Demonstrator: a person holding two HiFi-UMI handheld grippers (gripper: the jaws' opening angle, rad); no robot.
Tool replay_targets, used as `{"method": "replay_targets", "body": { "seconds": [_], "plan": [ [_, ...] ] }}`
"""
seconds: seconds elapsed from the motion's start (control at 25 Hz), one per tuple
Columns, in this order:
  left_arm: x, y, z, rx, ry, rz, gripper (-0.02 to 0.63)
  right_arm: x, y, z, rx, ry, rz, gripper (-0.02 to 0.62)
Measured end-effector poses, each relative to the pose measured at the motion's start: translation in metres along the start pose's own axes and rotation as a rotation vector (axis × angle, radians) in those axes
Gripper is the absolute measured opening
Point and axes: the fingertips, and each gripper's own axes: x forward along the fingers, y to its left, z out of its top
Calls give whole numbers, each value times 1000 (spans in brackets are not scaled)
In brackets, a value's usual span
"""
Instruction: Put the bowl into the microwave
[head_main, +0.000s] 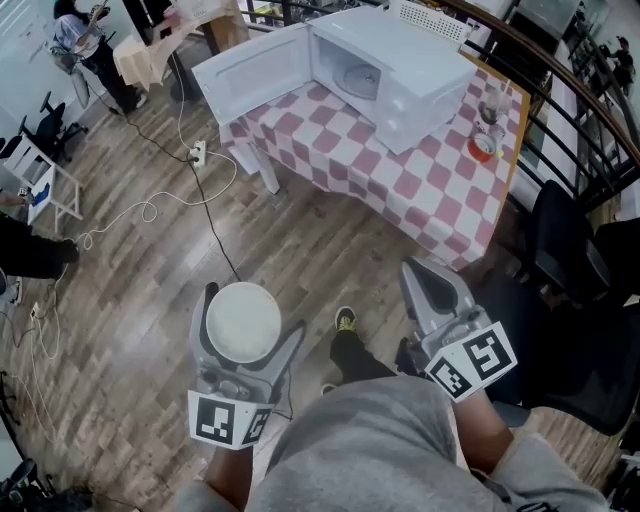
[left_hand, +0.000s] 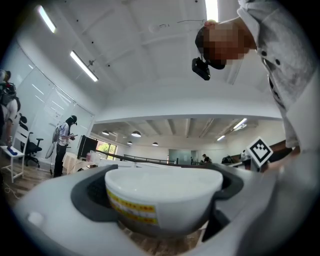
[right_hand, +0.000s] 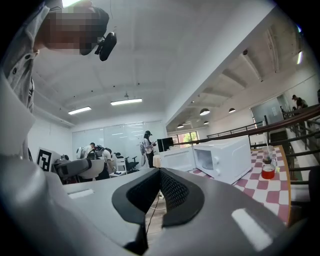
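The left tool (head_main: 252, 312) is clenched on the bowl (left_hand: 165, 192) — its two jaws press the white bowl's sides, and the bowl sits upright between them with its rim level and a yellow-patterned label on its near wall. The bowl hangs over the wooden floor (head_main: 150, 270), not over any surface. To this tool's right, apart from it, the right tool (right_hand: 160, 175) has its dark pads brought together with nothing between them. Ahead of both tools, and well apart from the bowl, stands the surface (head_main: 420, 190) with a red-and-white checked cloth. On it rests the white microwave (head_main: 395, 70), its door (head_main: 255, 72) swung wide toward the left tool's side, the cavity showing. Past the microwave — to the right tool's side — a red-topped cup (head_main: 483, 147) stands on the cloth.
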Motion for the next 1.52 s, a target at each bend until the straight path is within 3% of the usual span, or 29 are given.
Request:
{"method": "replay_targets", "body": {
  "seconds": [0.72,0.92,1.52],
  "plan": [
    [99,24,-8,21,34,-16,543,77,-76,15,43,6,-9,-6],
    [120,37,-17,14,69,14,543,105,-93,18,43,12,10,-6],
    [189,43,-27,19,52,-14,543,139,-140,15,55,34,1,-6]
  ]
}}
